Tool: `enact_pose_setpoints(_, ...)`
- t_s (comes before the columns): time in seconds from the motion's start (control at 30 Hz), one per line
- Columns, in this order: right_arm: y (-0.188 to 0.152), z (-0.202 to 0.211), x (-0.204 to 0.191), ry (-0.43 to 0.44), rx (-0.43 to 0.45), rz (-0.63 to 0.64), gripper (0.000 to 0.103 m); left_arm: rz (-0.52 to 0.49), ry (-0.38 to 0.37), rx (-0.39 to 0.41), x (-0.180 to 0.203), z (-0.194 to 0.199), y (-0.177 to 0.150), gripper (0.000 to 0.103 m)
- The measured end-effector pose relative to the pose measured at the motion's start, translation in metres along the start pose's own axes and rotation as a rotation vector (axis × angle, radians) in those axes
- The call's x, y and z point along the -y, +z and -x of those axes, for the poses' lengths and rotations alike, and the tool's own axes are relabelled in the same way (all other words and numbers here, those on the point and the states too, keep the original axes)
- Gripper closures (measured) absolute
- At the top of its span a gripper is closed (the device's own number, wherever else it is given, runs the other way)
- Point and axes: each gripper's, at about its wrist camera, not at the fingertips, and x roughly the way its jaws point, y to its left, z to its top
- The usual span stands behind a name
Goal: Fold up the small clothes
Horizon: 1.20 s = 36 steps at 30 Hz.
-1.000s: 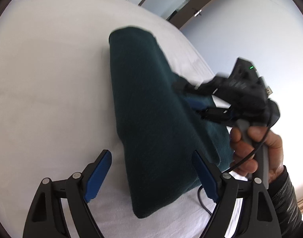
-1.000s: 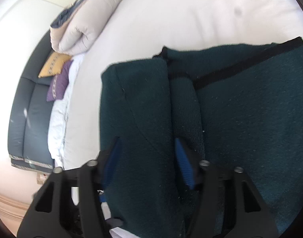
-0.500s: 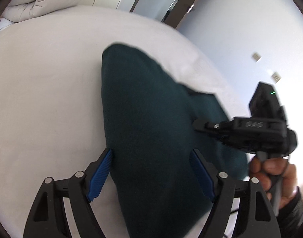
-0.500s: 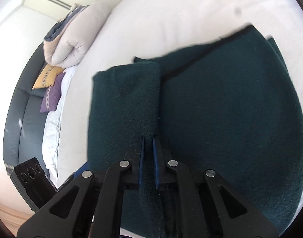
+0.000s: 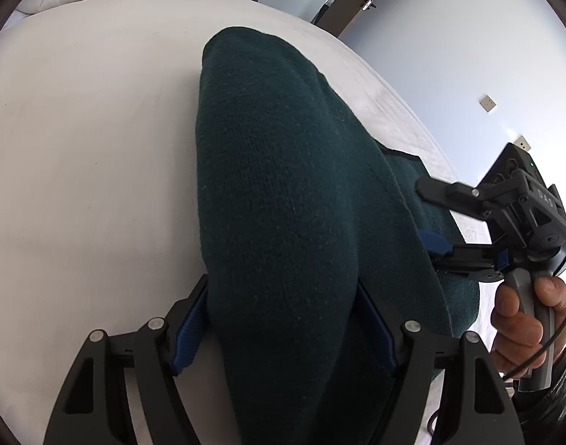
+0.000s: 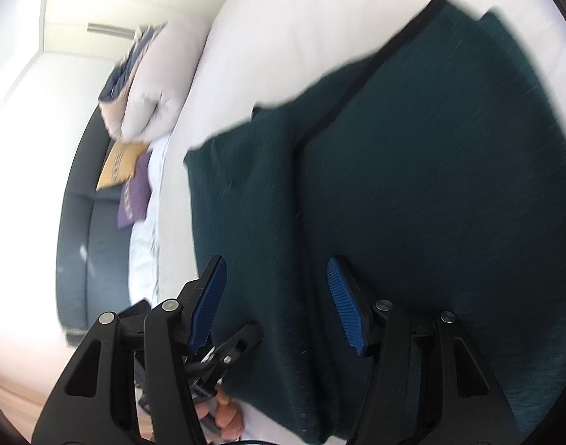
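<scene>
White bed sheet (image 5: 79,170) covers the whole surface, with a folded pale duvet (image 6: 153,85) and 2 small cushions, 1 yellow (image 6: 121,163) and 1 purple (image 6: 134,194), against the dark headboard (image 6: 75,259) at its far left edge.

At the near edge, the left gripper (image 5: 283,326) straddles a thick fold of the dark green knitted garment (image 5: 283,185). Its blue pads (image 5: 188,333) stand wide and lie against both sides of the fold; whether they press on it cannot be told. A second ago the fold lay further ahead, beyond the pads, and the jaws have narrowed slightly since.

Further right, the garment spreads flat towards the right edge of the sheet, a black trim line (image 6: 357,92) crossing it.

The right gripper (image 6: 275,304) hovers over the garment, pads parted and gripping nothing. Half a second ago they were pinched together on a ridge of the knit; they have just been opening. A person's hand (image 5: 524,319) grips its grey handle.
</scene>
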Motion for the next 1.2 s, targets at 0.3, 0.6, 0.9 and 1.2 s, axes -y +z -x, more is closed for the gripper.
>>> enact_pose_setpoints(0.3, 0.018, -0.040, -0.024, -0.028, -0.106, -0.033, 0.045, 0.026, -0.045, 0.013, -0.001, -0.004, -0.004, 0.029)
enact_pose_setpoints(0.6, 0.020, -0.051, -0.059, -0.048, -0.127, 0.064, 0.053, 0.045, -0.082, 0.015, -0.006, -0.007, -0.003, 0.031)
enact_pose_setpoints(0.9, 0.027, -0.071, -0.044, 0.050, -0.117, -0.035, 0.055, 0.046, -0.084, 0.017, -0.009, -0.007, -0.001, 0.031)
enact_pose_setpoints(1.2, 0.029, -0.089, -0.066, -0.036, -0.090, 0.063, 0.091, 0.066, -0.097, 0.017, -0.010, 0.000, -0.002, 0.032)
